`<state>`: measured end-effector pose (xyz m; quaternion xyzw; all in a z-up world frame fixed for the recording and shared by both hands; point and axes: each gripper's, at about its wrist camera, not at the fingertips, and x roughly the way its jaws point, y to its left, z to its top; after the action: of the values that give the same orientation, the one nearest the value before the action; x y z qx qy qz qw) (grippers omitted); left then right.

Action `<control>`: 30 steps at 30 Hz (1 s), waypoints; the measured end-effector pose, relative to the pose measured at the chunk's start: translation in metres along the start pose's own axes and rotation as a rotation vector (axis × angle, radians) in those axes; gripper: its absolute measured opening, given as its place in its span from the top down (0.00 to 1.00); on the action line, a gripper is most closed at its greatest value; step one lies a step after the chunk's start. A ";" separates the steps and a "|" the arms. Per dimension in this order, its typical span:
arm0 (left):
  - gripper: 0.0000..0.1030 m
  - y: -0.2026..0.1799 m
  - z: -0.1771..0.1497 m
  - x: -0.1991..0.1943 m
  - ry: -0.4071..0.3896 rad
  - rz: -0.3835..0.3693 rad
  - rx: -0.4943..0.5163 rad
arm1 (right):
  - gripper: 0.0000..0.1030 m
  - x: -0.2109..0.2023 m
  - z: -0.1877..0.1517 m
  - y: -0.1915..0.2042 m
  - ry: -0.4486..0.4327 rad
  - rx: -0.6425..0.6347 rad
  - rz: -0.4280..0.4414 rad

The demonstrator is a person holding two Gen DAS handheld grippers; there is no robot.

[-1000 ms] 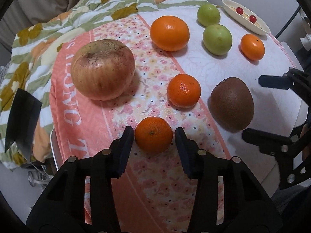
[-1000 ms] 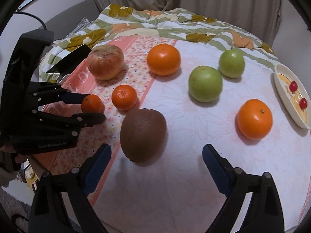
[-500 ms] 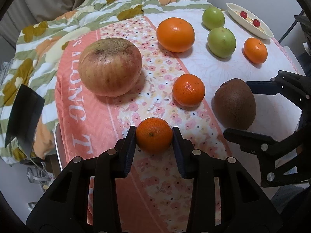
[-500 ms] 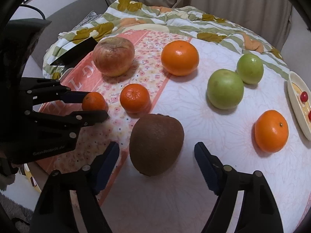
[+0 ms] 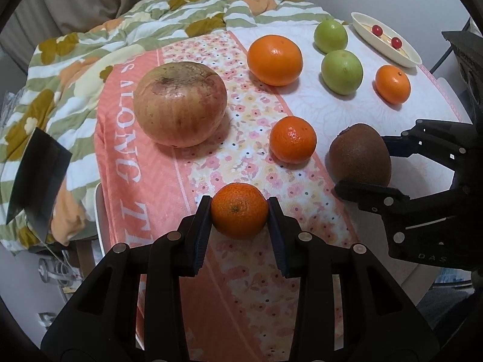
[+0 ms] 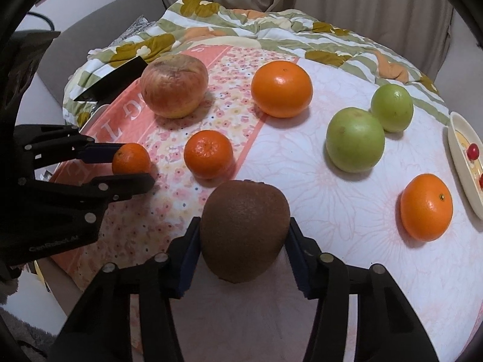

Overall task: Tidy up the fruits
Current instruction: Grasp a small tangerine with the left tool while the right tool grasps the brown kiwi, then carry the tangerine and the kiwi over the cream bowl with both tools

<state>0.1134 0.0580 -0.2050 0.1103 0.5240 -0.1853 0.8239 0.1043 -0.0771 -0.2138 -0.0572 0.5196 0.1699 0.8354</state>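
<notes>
**A:** What is nearest on the left side?

**B:** The left gripper (image 5: 238, 211) has its fingers (image 5: 201, 235) pinching a small mandarin (image 5: 239, 209), both pads touching its sides. The mandarin sits at the near edge of the desk (image 5: 341, 120), on the pink flowered cloth (image 5: 151, 187).

**A:** And the right side?

**B:** The right gripper (image 6: 243, 241) has its fingers (image 6: 187, 259) around a brown kiwi (image 6: 244, 229). They stand close against both sides of it, but I cannot tell whether they press it. The kiwi lies on the white part of the desk, just beside the cloth's edge.

**A:** What comes next, going back?

**B:** A second mandarin (image 5: 292, 139) rests on the cloth between the two held fruits and a little behind them, near the kiwi but apart from it. Farther left on the cloth is a large reddish apple (image 5: 180, 104). Behind the second mandarin a big orange (image 5: 274, 60) sits at the border of cloth and white surface.

**A:** And on the right?

**B:** A smaller orange (image 6: 426, 206) stands alone, well apart from the kiwi. Beyond it are two green apples (image 6: 355, 139), side by side and about touching. A cream dish (image 5: 404, 58) at the far right edge holds two red cherry-like fruits (image 5: 376, 30).

**A:** Farthest back?

**B:** A green, white and mustard flowered blanket (image 5: 90, 48) is bunched along the far and left edges.
</notes>
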 end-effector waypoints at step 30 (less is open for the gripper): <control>0.58 -0.087 0.076 -0.094 -0.186 0.051 -0.075 | 0.54 -0.141 -0.007 -0.095 -0.163 0.103 -0.028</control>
<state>0.1028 -0.0318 -0.0866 0.0749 0.4491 -0.1541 0.8769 0.0746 -0.1998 -0.0999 -0.0076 0.4569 0.1353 0.8791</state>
